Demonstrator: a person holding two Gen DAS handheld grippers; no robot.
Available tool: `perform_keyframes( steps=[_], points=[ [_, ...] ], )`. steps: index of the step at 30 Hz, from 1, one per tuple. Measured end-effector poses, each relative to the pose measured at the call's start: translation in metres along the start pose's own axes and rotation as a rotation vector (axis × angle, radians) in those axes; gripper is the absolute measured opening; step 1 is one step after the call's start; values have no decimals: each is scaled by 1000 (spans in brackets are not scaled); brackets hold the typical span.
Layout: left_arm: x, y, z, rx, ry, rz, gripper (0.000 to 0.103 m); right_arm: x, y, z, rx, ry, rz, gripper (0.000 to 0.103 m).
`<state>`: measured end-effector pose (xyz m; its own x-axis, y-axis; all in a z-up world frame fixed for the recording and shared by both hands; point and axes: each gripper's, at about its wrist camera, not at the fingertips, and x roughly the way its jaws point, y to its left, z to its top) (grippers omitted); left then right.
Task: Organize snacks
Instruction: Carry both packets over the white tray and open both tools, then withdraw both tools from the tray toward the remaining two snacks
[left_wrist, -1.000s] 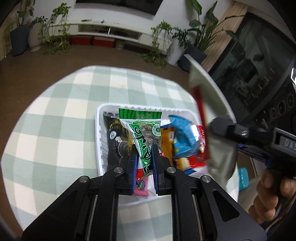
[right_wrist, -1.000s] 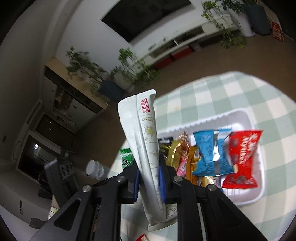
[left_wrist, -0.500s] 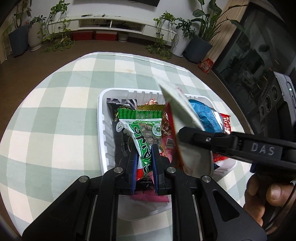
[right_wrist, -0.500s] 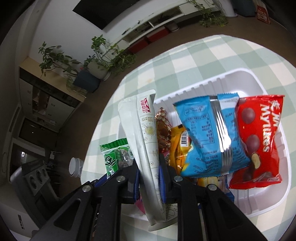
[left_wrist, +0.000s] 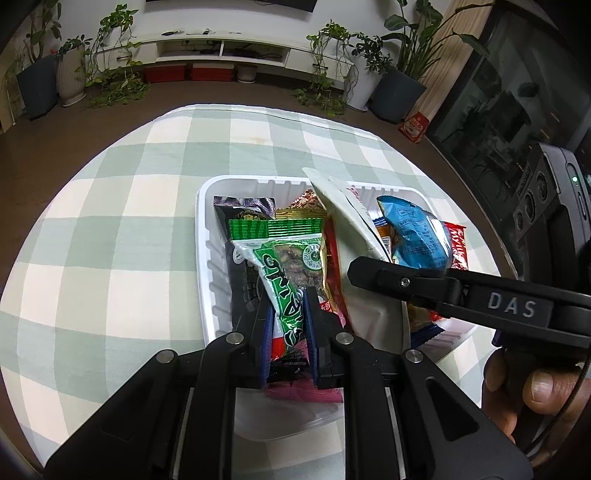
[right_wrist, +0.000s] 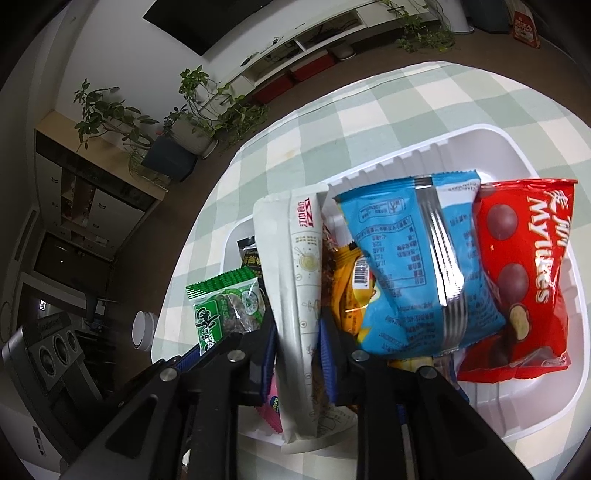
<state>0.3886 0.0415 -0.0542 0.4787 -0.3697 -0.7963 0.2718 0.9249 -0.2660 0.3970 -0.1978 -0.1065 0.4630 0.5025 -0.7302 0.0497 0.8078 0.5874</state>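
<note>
In my left gripper (left_wrist: 287, 325) the green nut packet (left_wrist: 286, 273) stands upright between the blue pads (left_wrist: 309, 332), its lower end down in the white tray (left_wrist: 205, 258); the jaws are starting to part, and whether the pads have let go yet I cannot tell. My right gripper (right_wrist: 297, 343) has the tall white pouch (right_wrist: 301, 295) between its fingers too, and those jaws are opening — the pouch stands on end, but whether its bottom edge sits inside the near wall or on it I cannot tell. So I judge this to be the release step: both snacks are lowered in and I am giving them up to the tray. Just past the white pouch stand an orange packet (right_wrist: 347, 288), then a blue bag (right_wrist: 417, 266) and a red chocolate bag (right_wrist: 528, 280), all upright in a row; a black packet (left_wrist: 242, 236) leans at the tray's left wall. Beyond lies the green-and-cream checked tablecloth (left_wrist: 122, 236), and farther off, potted plants and a low white cabinet. Next I should open wider and draw both grippers straight back and up — carefully, since the standing packs look ready to tip if a finger drags on them.
</note>
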Motion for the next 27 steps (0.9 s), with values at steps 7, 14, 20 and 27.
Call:
perform_keyframes(
  steps=[7,14,20,27],
  points=[
    [-3,0,-2,-11,-6,4,58,-14,15,-2,-50,-31,-3,51],
    [-30,-7,-10,13,-43,22,71,-48,21,-9,-103,-70,16,55],
    [-90,-16,-52,67,-123,-61,92,-110,5,-46,-90,-130,98,86],
    [-128,-41,-140,300,-110,-60,103,-159,-38,-129,-10,-155,138,98]
  ],
)
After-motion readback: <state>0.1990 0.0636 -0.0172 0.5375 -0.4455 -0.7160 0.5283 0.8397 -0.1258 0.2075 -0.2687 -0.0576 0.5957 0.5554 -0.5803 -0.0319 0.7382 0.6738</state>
